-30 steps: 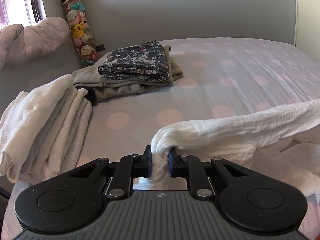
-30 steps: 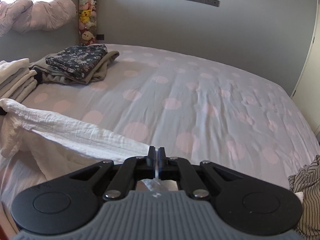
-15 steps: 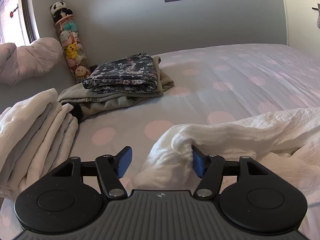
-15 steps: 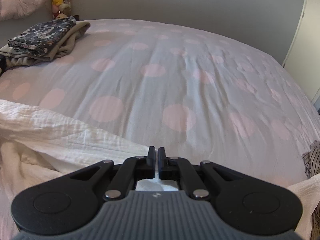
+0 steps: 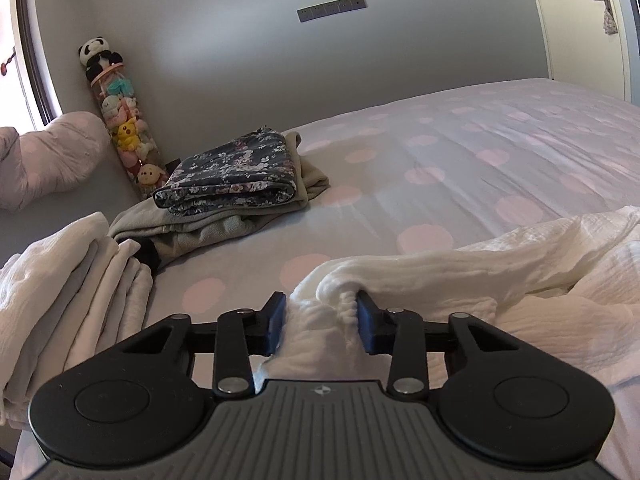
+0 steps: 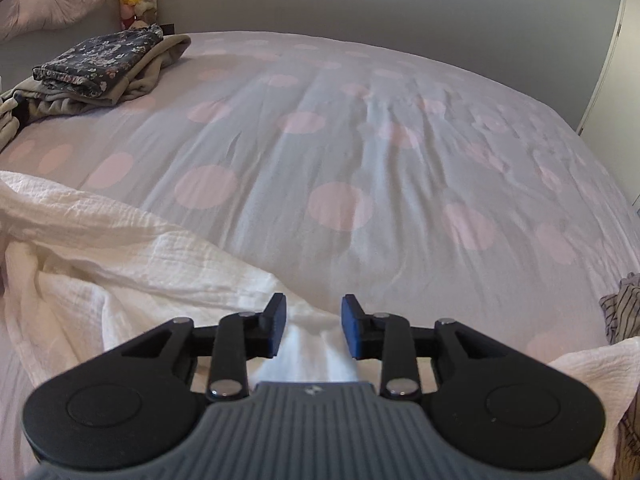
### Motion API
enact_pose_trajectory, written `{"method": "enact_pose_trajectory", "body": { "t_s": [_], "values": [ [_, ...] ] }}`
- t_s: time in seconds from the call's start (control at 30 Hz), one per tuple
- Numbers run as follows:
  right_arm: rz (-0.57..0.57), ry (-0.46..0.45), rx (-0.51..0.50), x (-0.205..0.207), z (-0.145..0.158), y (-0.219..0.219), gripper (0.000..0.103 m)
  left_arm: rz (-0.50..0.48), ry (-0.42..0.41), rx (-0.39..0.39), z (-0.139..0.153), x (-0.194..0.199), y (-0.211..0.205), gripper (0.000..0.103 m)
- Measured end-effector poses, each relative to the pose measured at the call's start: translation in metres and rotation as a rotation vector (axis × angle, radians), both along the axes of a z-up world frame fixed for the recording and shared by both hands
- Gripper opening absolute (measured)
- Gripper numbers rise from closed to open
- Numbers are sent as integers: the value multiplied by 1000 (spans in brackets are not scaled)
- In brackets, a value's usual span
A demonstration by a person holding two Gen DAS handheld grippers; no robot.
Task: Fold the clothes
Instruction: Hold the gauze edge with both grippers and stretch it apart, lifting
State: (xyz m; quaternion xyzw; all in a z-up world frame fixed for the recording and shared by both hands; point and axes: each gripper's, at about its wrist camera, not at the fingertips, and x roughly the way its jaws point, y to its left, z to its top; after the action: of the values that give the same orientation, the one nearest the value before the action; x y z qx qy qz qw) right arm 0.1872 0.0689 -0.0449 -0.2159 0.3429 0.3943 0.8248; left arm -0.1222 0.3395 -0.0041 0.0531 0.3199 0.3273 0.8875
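Observation:
A crinkled white cloth (image 5: 440,268) lies along the near edge of the polka-dot bed (image 5: 480,168). My left gripper (image 5: 322,320) has a bunched end of it between its blue pads. The bunch touches both pads and the jaws are closing on it. In the right wrist view the same white cloth (image 6: 140,260) runs off to the left. My right gripper (image 6: 313,326) is low over the cloth's other end. Its jaws are opening, and the fabric lies flat in the gap without touching the pads.
A folded floral garment (image 5: 236,176) rests on beige clothes at the far left. A stack of folded white cloths (image 5: 68,280) sits at the near left. A striped garment (image 6: 624,304) lies at the bed's right edge. A tube of plush toys (image 5: 124,128) leans on the wall.
The left jaws let go of the cloth end, spread wide, then closed in on a thicker bunch. The right gripper sank toward the bed and its shut jaws parted, releasing the cloth.

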Motion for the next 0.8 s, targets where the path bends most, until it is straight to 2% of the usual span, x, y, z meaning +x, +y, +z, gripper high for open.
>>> {"method": "enact_pose_trajectory", "body": {
  "t_s": [0.13, 0.27, 0.37, 0.47, 0.57, 0.73, 0.8],
  "values": [
    [-5, 19, -18, 21, 11, -38, 36, -1, -10, -8, 3, 1, -1, 28],
    [18, 41, -35, 31, 21, -79, 42, 17, -21, -38, 8, 0, 3, 24],
    [49, 100, -23, 27, 27, -104, 48, 39, -27, -75, 14, -1, 8, 19],
    [115, 120, -47, 13, 28, -121, 52, 66, -44, -122, 21, -4, 15, 18],
    [174, 120, -114, 0, 19, -132, 54, 90, -43, -146, 26, -8, 21, 15],
    [208, 206, -167, -4, -5, -134, 54, 106, -28, -142, 38, -14, 23, 13],
    [210, 170, -196, -9, -15, -128, 53, 116, -41, -143, 47, -17, 24, 13]
  ]
}}
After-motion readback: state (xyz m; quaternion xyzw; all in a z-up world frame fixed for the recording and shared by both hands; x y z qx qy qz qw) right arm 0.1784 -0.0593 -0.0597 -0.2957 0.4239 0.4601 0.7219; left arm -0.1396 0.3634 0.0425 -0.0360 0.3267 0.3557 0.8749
